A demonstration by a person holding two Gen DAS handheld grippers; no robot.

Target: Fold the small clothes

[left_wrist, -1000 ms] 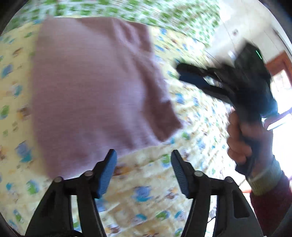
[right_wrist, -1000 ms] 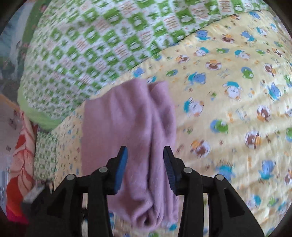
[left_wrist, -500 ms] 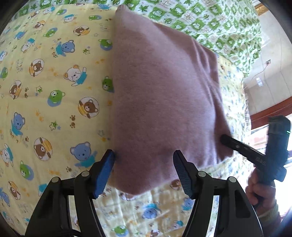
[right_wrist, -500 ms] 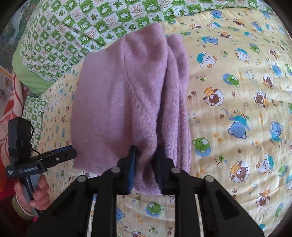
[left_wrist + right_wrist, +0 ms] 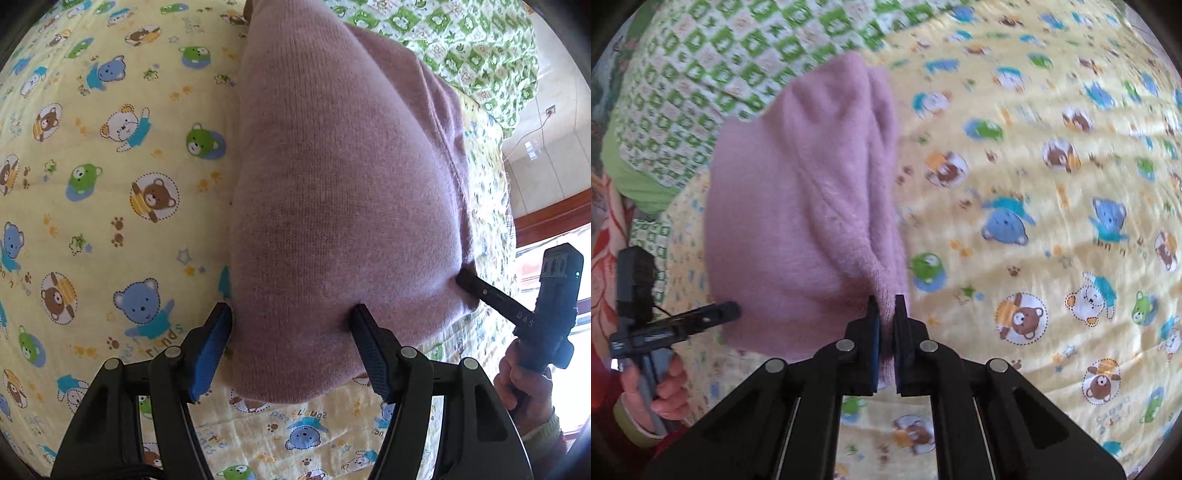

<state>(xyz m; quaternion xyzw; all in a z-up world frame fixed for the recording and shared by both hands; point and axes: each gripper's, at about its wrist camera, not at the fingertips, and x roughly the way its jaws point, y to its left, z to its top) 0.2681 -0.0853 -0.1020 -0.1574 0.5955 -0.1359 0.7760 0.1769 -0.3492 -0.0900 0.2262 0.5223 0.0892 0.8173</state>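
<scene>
A small pink knitted garment (image 5: 343,206) lies on the bed (image 5: 110,155), on a yellow sheet printed with cartoon bears, with a green checked blanket (image 5: 701,74) bunched at the far side. It is already doubled over into a thick pad, and both near corners are being addressed at once, which looks like the setup for one more fold away from the person.

The right tool (image 5: 886,325) has its jaws nearly together, pinching the layered near edge of the garment on its right side; gripping all the layers there should keep them from sliding apart when lifted. The left tool (image 5: 291,332) stands wide, one finger just off the garment's left edge and the other pressed onto the cloth, so it straddles that corner without clamping it yet.

My guess is the left one needs to close before anything is raised, or the pad will sag and twist on one side.
</scene>
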